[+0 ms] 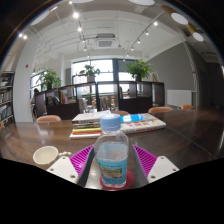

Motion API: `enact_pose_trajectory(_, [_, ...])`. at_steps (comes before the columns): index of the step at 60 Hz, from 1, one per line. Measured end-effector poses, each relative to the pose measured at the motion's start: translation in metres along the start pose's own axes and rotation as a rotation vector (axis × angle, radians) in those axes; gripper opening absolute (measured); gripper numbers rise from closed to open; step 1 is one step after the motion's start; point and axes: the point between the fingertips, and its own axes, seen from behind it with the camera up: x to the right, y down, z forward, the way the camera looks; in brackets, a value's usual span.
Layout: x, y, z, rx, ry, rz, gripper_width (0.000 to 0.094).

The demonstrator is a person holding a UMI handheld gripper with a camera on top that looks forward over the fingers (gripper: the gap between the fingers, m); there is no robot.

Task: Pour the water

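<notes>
A clear plastic water bottle with a white cap and a blue-green label stands upright between my fingers, close to the camera. My gripper is shut on it: the magenta pads press against its lower sides from left and right. The bottle's base is hidden below, where a red edge shows. A white cup sits on the brown wooden table, to the left of the left finger and level with the bottle.
A stack of books and papers lies on the table beyond the bottle. Chairs stand along the table's far side, with potted plants and windows behind them. A bookshelf is at the far left.
</notes>
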Motion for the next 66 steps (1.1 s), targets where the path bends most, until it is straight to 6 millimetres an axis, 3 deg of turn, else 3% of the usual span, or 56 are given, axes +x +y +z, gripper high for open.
enact_pose_trajectory(3, [0.002, 0.005, -0.006, -0.012, 0.007, -0.005, 0.0786])
enact_pose_trajectory(11, [0.001, 0.028, -0.031, -0.069, 0.012, -0.015, 0.0796])
enact_pose_trajectory(20, [-0.005, 0.055, -0.079, -0.137, 0.007, -0.064, 0.0799])
enact_pose_trajectory(29, [-0.010, 0.061, -0.133, -0.178, 0.029, -0.109, 0.0813])
enact_pose_trajectory(35, [-0.020, 0.053, -0.160, -0.169, 0.026, -0.097, 0.0813])
enact_pose_trajectory(46, [-0.035, 0.015, -0.193, -0.099, 0.018, -0.072, 0.0814])
enact_pose_trajectory(56, [-0.052, -0.010, -0.209, -0.053, -0.008, -0.081, 0.0813])
enact_pose_trajectory(66, [-0.054, -0.019, -0.219, -0.048, -0.003, -0.096, 0.0815])
